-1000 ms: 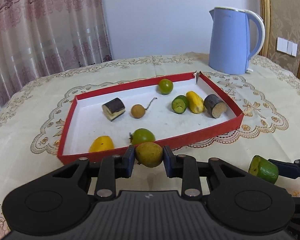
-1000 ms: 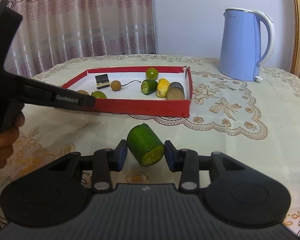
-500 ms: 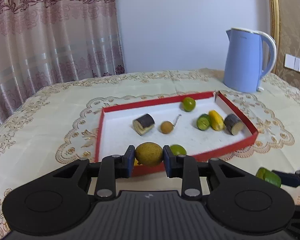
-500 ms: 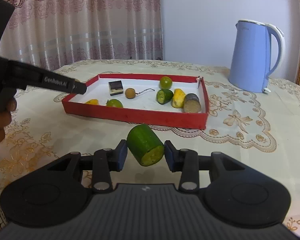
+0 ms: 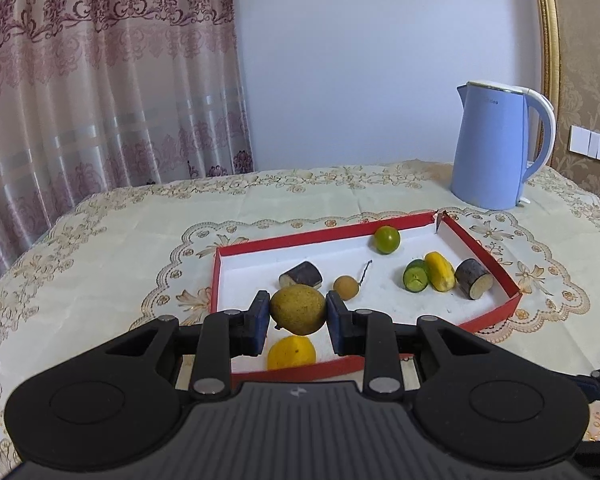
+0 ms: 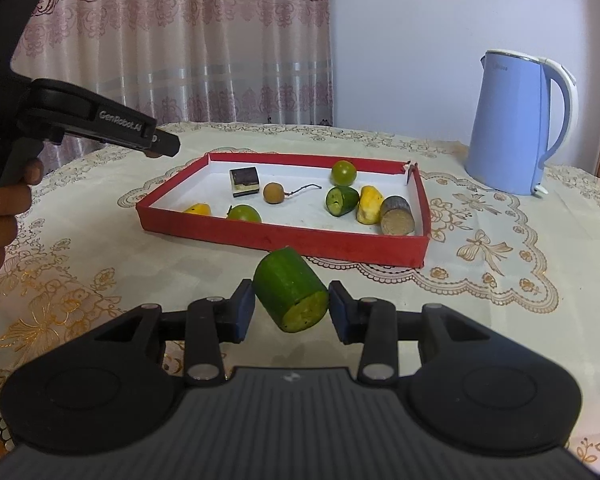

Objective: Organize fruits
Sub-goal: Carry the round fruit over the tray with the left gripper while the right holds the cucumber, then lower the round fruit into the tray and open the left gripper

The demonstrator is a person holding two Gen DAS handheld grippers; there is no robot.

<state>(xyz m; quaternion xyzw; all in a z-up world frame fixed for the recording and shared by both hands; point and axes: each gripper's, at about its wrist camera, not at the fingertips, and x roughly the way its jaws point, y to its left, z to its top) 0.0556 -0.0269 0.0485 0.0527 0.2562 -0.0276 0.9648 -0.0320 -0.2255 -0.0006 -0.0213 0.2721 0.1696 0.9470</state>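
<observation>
We see L gripper (image 5: 298,315) clamped on a yellow-brown round fruit (image 5: 298,309) above red tray (image 5: 480,322); R gripper (image 6: 292,307) clamped on green cucumber chunk (image 6: 292,295) just before tray's near wall.

We see the right claw (image 6: 291,311) clamped on a green cut cucumber chunk (image 6: 292,295), its pale cut face toward us, above the embroidered cream cloth of the counter (image 6: 500,280). Beyond lies a shallow red cardboard tray (image 6: 284,240) with a white floor, holding a small round green fruit (image 6: 343,173), a brown longan with a stem (image 6: 273,193) and a yellow fruit piece (image 6: 370,204). The left claw (image 6: 162,144) hangs at upper left, a hand (image 6: 0,212) on its grip. A pale blue kettle (image 6: 512,124) stands far right.
</observation>
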